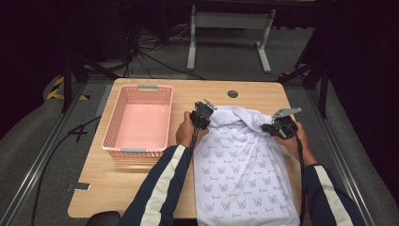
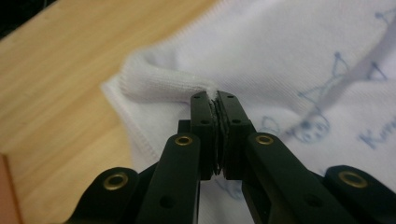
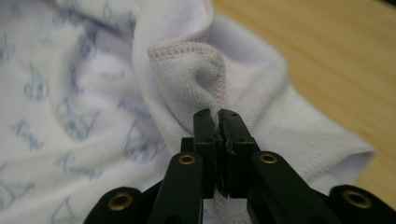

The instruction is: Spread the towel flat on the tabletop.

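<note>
Garment pinched at both upper corners

Fabric of a white printed garment is spread on the desk, its lower hem hanging at the near edge. Its far edge is clamped by the left gripper and the right gripper, both closed tight on folded cloth. Farther left, a pink basket is seen.

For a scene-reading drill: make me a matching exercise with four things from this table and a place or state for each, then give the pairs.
Things:
1. basket
2. cloth
3. left gripper
4. round plug

Places or states:
A. white with a blue print
B. pink, on the table's left part
C. set in the tabletop near the far edge
D. shut on the cloth's far left corner

Pairs: 1-B, 2-A, 3-D, 4-C
</note>
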Demonstrator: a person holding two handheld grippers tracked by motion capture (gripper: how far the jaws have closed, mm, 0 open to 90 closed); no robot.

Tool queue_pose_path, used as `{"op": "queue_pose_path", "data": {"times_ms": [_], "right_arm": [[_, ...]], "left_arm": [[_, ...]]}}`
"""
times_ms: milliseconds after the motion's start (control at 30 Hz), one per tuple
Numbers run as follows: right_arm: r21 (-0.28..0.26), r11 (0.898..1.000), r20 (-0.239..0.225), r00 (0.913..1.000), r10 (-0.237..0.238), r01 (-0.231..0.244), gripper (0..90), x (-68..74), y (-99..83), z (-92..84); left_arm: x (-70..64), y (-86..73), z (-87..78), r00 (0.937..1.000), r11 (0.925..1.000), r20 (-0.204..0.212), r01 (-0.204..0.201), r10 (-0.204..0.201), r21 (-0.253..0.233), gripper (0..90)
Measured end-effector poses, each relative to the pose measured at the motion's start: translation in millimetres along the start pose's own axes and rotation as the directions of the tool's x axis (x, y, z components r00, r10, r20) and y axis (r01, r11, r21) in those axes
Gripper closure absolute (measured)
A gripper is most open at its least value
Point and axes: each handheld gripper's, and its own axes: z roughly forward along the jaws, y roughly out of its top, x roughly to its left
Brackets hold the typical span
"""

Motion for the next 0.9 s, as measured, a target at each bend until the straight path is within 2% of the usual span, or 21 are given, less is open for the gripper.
{"op": "queue_pose_path", "data": {"times_ms": [67, 100, 200, 233, 300, 333, 367, 400, 433, 467, 533, 567, 600, 633, 667, 700, 767, 800, 833, 867, 900], "right_arm": [[-0.040, 0.999, 0.009, 0.9998, 0.019, -0.018, 86.5, -5.5, 7.1, -10.0], [-0.067, 0.997, -0.004, 0.9996, 0.028, -0.028, 86.5, -6.0, 8.6, -16.3], [-0.132, 0.991, -0.045, 0.9990, 0.005, -0.011, 86.5, -2.6, 5.1, -42.0], [-0.142, 0.990, -0.061, 0.9981, -0.004, -0.005, 86.5, -1.2, 2.9, -48.3], [-0.171, 0.985, -0.083, 0.9958, -0.039, 0.025, 86.4, 4.1, -5.7, -68.5], [-0.192, 0.981, -0.107, 0.9931, -0.048, 0.026, 86.4, 7.0, -11.0, -79.0], [-0.192, 0.981, -0.107, 0.9931, -0.048, 0.026, 86.4, 7.0, -11.0, -79.0], [-0.218, 0.975, -0.136, 0.9879, -0.075, 0.045, 86.4, 14.0, -21.3, -97.9], [-0.224, 0.973, -0.147, 0.9851, -0.089, 0.054, 86.3, 16.2, -24.7, -103.5], [-0.243, 0.968, -0.167, 0.9801, -0.107, 0.065, 86.3, 20.5, -30.9, -113.1], [-0.251, 0.965, -0.182, 0.9759, -0.121, 0.073, 86.2, 23.2, -35.9, -120.3], [-0.248, 0.966, -0.198, 0.9719, -0.128, 0.077, 86.1, 26.1, -40.6, -126.2], [-0.244, 0.965, -0.226, 0.9619, -0.153, 0.096, 86.0, 30.9, -46.8, -132.6], [-0.243, 0.963, -0.261, 0.9490, -0.177, 0.113, 85.6, 34.5, -51.1, -136.2], [-0.226, 0.963, -0.307, 0.9274, -0.213, 0.147, 85.6, 41.9, -58.4, -140.6], [-0.200, 0.962, -0.331, 0.9114, -0.244, 0.185, 85.3, 48.8, -64.6, -142.7], [-0.140, 0.954, -0.374, 0.8782, -0.298, 0.265, 84.8, 62.3, -77.8, -142.9], [-0.119, 0.953, -0.392, 0.8682, -0.304, 0.280, 84.8, 66.5, -82.9, -141.6], [-0.087, 0.955, -0.437, 0.8504, -0.294, 0.285, 84.6, 72.4, -91.7, -138.0], [-0.051, 0.953, -0.454, 0.8431, -0.288, 0.298, 84.6, 77.0, -98.6, -134.2], [-0.015, 0.949, -0.455, 0.8424, -0.288, 0.316, 84.6, 80.8, -104.8, -129.6]], "left_arm": [[4.2, 3.8, -11.3, 0.9985, 0.9974, 0.029, 0.047, -0.046, -0.055, 86.5], [4.4, 4.7, -17.3, 0.9981, 0.9972, 0.047, 0.043, -0.040, -0.062, 86.6], [-4.6, 2.3, -47.0, 0.9966, 0.9928, 0.079, -0.016, 0.025, -0.119, 86.5], [-7.9, -1.5, -60.3, 0.9928, 0.9885, 0.111, -0.029, 0.045, -0.149, 86.5], [-13.3, -10.2, -84.1, 0.9885, 0.9800, 0.116, -0.075, 0.097, -0.184, 86.6], [-14.0, -15.4, -94.4, 0.9844, 0.9737, 0.136, -0.080, 0.111, -0.214, 86.5], [-14.0, -15.4, -94.4, 0.9844, 0.9737, 0.136, -0.080, 0.111, -0.214, 86.5], [-16.3, -27.7, -115.2, 0.9785, 0.9604, 0.141, -0.111, 0.150, -0.256, 86.5], [-16.3, -27.7, -115.2, 0.9785, 0.9604, 0.141, -0.111, 0.150, -0.256, 86.3], [-17.5, -36.6, -125.7, 0.9685, 0.9543, 0.187, -0.108, 0.165, -0.278, 86.2], [-23.0, -51.2, -141.2, 0.9583, 0.9420, 0.164, -0.181, 0.234, -0.282, 86.2], [-25.4, -62.0, -148.1, 0.9495, 0.9401, 0.206, -0.170, 0.237, -0.295, 86.1], [-28.0, -68.8, -151.5, 0.9405, 0.9390, 0.233, -0.174, 0.247, -0.297, 86.1], [-33.3, -80.4, -157.2, 0.9276, 0.9345, 0.249, -0.202, 0.278, -0.293, 86.0], [-38.5, -90.6, -159.4, 0.9086, 0.9332, 0.299, -0.202, 0.292, -0.297, 86.0], [-44.9, -100.0, -160.9, 0.8921, 0.9306, 0.321, -0.229, 0.318, -0.285, 85.6], [-56.5, -115.7, -159.4, 0.8668, 0.9344, 0.370, -0.253, 0.334, -0.251, 85.3], [-64.4, -125.0, -156.0, 0.8391, 0.9349, 0.417, -0.283, 0.349, -0.214, 85.3], [-71.3, -131.2, -152.0, 0.8269, 0.9312, 0.429, -0.315, 0.364, -0.184, 84.9], [-77.6, -136.7, -147.0, 0.8121, 0.9246, 0.442, -0.343, 0.380, -0.165, 84.9], [-81.7, -141.0, -144.0, 0.8079, 0.9258, 0.454, -0.350, 0.375, -0.142, 84.9]]}}
